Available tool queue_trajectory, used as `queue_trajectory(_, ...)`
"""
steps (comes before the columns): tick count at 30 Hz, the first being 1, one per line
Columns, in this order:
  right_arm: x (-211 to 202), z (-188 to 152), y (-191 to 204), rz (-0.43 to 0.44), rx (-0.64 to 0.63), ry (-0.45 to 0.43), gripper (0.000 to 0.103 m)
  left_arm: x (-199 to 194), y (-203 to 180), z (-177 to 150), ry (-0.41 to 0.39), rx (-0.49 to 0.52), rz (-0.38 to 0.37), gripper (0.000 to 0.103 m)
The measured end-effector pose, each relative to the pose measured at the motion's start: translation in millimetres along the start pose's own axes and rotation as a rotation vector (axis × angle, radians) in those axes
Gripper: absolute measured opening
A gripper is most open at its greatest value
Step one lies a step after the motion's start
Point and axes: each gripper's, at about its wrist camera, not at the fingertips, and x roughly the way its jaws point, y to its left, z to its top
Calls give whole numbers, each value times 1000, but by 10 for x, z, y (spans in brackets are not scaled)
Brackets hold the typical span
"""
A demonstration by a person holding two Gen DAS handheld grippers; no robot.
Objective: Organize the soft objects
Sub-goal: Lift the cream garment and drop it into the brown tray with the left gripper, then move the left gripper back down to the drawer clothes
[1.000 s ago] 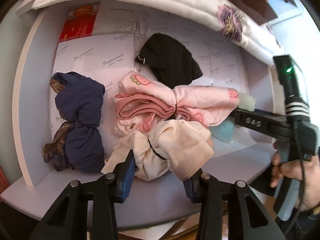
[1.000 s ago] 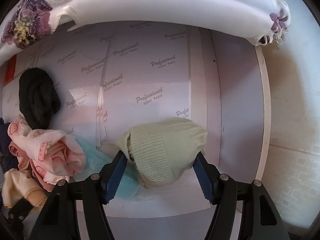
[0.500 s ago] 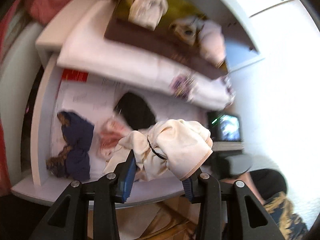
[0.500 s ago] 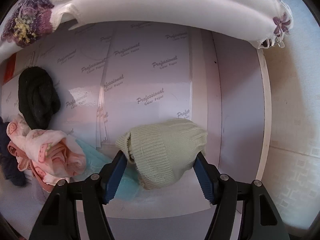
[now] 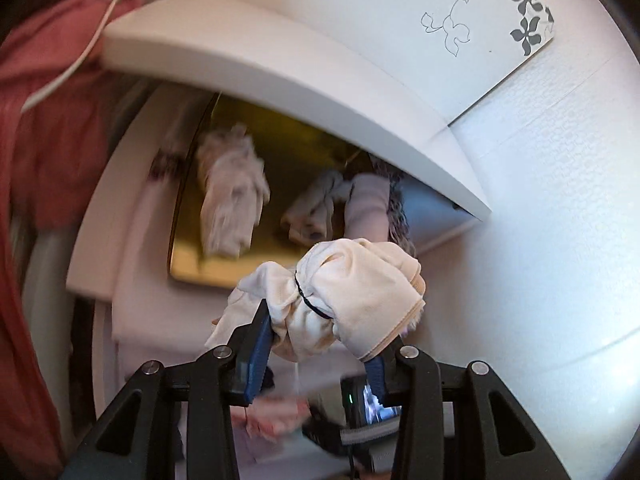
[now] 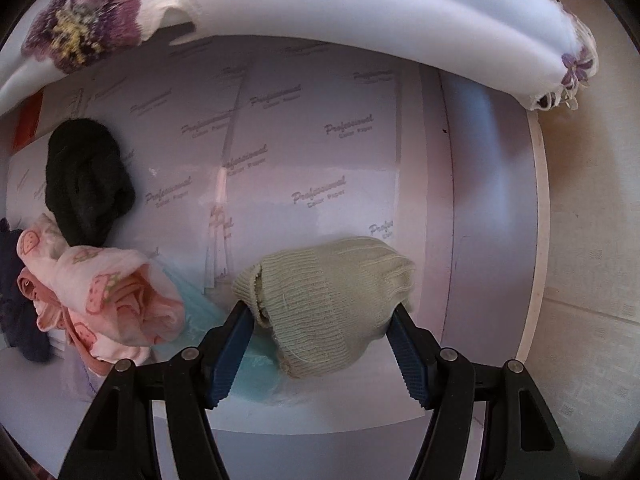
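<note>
**Cream bundle carried toward the upper shelf**

Cream cloth, tied at its waist with a dark band, sits pinched in the left gripper (image 5: 320, 354), jaws part-closed on the cream bundle (image 5: 344, 300) in front of the upper shelf (image 5: 208, 276); right gripper (image 6: 320, 344) clasps the green knit roll (image 6: 332, 304) over the lower shelf (image 6: 320, 168), beside the pink strawberry bundle (image 6: 100, 296) and black roll (image 6: 84, 180); best to keep the grip on the band's waist and set it down clear of the pale bundles (image 5: 232, 208) already there; those are blurred, possibly folded garments; free space on that shelf is hard to judge.
</note>
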Motion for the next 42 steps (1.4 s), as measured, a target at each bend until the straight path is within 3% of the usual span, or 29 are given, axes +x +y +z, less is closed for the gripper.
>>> queue_trajectory(11,14,-21,1,2,-1,5,68,830,-105,211,126,157,176,41)
queue_trajectory(22,5,14,46,-3,-5,7,68,1412,14,394,174,190,355,42)
queue_trajectory(27,11,30,66,-5,-4,8,68,1423,44,429,159,197,389,48)
queue_trajectory(29,9,33,67,-6,-4,7,68,1371,57,397,147,191,379,60)
queue_trajectory(32,7,37,70,-6,-2,6,68,1259,75,301,128,179,357,68)
queue_trajectory(42,13,42,86,-7,-5,3,68,744,5,19,52,195,327,73)
